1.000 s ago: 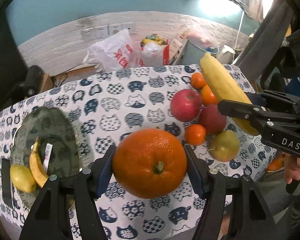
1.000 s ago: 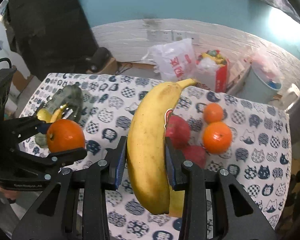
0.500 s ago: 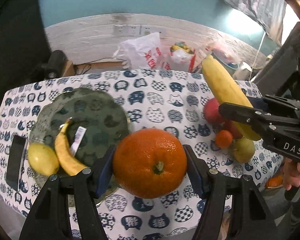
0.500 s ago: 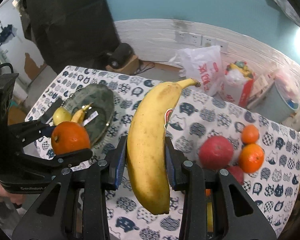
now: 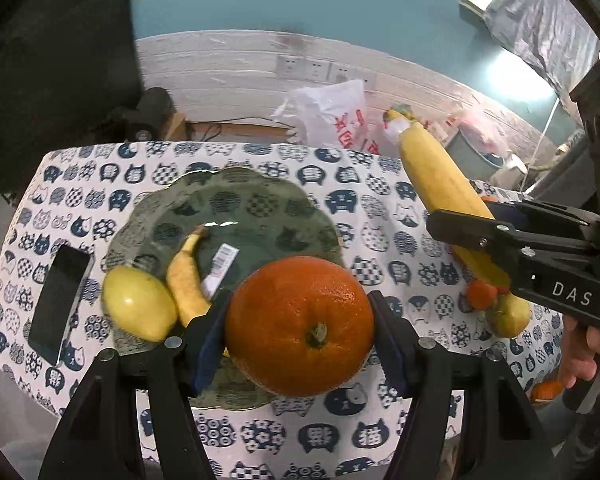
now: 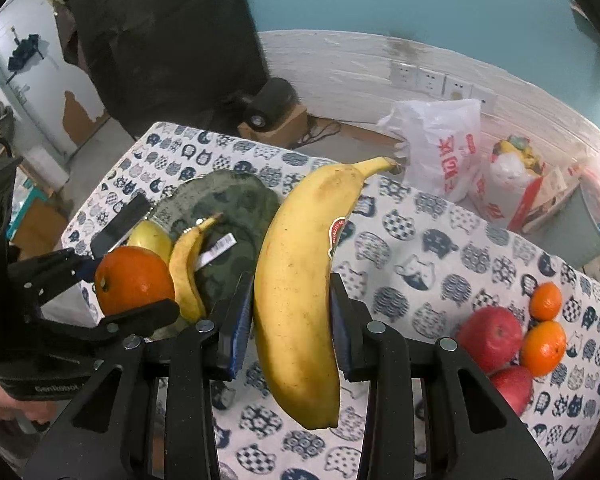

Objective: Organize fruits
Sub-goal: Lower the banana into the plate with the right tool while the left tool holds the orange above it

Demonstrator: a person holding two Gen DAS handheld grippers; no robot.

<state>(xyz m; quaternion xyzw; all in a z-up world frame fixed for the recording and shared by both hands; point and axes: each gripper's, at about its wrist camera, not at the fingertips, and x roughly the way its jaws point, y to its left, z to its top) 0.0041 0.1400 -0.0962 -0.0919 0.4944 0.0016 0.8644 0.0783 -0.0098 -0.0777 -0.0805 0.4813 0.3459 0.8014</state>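
Left hand-held gripper [image 5: 300,328] clamps an orange [image 5: 299,326], hiding the plate's [image 5: 240,200] near rim; right hand-held gripper [image 6: 292,320] grips a banana [image 6: 300,280], covering worktop [image 6: 420,272] behind.

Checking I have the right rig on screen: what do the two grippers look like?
Both are black plastic, clamp-style. The left gripper and right gripper have blue pads and silver pivot bolts. The right one's body reads "DAS", the left one's "GenRobot". No sleeves or cables visible.

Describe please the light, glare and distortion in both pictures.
Left wrist view: a bright window burns out at upper right, glare streaks lie on the green plate, and the fisheye bends the wall. Right wrist view: light is softer, the table edge curves, and the corners go dark.
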